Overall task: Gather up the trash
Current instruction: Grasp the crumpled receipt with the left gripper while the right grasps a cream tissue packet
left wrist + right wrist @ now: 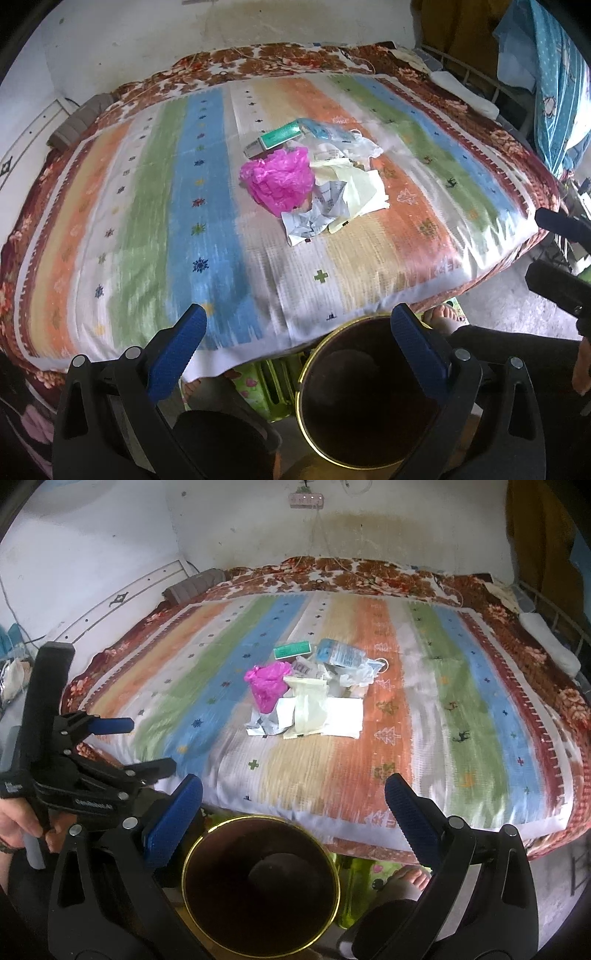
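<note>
Left wrist view: I see my left gripper (299,328) with fingers apart and nothing between them, hanging over the near edge of the bed (147,221). The trash (314,177) lies in one heap near the middle of the bed: a pink bag (277,181), crumpled paper (317,218), a green box (279,136) and clear wrappers (343,142). The bin (354,398) stands on the floor just below the bed edge, mouth up. Risk: the pieces overlap, so a pinch on the pink bag may drag the paper along and shed it short of the bin. Right wrist view: my right gripper (293,801) is likewise spread and empty, well apart from the trash (314,686). The bin (258,886) sits between both tools, and the left gripper (125,746) shows at the left edge. Risk: both tools reaching for one small heap may collide. Thin wrappers may slip from the pads, and a bare foot (410,878) beside the bin could knock it.
</note>
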The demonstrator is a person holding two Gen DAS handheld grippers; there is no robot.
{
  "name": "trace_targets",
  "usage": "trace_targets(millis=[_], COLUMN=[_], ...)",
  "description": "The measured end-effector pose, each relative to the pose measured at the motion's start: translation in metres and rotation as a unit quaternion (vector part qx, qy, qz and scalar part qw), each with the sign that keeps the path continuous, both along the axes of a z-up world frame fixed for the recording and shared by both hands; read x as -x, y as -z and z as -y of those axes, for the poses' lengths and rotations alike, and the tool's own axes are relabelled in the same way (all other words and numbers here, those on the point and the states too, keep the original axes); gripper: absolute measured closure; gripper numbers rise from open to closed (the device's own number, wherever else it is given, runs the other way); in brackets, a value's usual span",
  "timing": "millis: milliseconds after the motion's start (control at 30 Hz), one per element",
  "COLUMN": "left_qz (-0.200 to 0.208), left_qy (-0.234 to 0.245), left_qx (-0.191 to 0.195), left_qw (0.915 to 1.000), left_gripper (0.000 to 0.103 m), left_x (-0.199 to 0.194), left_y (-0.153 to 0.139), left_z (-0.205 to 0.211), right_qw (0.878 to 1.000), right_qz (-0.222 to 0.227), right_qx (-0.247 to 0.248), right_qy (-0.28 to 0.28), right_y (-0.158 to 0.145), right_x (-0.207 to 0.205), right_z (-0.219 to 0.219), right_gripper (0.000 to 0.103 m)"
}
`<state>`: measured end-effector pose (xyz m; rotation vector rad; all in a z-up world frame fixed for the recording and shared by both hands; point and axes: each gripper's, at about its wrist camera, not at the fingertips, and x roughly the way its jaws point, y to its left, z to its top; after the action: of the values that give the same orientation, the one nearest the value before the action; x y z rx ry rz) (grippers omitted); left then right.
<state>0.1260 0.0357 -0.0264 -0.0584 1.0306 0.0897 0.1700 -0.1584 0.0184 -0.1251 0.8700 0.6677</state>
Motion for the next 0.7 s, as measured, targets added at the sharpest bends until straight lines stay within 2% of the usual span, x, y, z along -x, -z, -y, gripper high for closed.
trace_targets(millis=[133, 267, 400, 600, 700], left_qz=[-0.004, -0.02, -0.024, -0.03, -0.033], left_qy=[0.0, 0.002, 0.009, 0.019, 0.028], left_qx=[-0.01, -0.01, -0.021, 0.018, 0.02], left_qw=[0.9999, 0.9998, 0.9994, 0.9992, 0.9989], left_gripper=[0.006, 0.006, 0.006, 0.006, 0.006], left_x=[-0.012, -0.028, -0.041, -0.064, -0.073], left_y=[0.006, 0.018, 0.026, 0.043, 0.051], left_z=[-0.003, -0.01, -0.013, -0.024, -0.026], right_qw=[1.0, 0.998, 0.998, 0.998, 0.998], right_qz=[-0.012, -0.049, -0.053, -0.063, -0.06], right_qx=[-0.008, -0.024, -0.02, -0.019, -0.012], right_qy=[0.005, 0.015, 0.013, 0.01, 0.012], right_y=[0.002, 0.01, 0.015, 0.025, 0.031], right_x=[-0.015, -0.035, -0.049, -0.076, -0.086], right_z=[-0.004, -0.007, -0.018, -0.036, -0.044], right_gripper=[0.009, 0.009, 0.009, 0.009, 0.009])
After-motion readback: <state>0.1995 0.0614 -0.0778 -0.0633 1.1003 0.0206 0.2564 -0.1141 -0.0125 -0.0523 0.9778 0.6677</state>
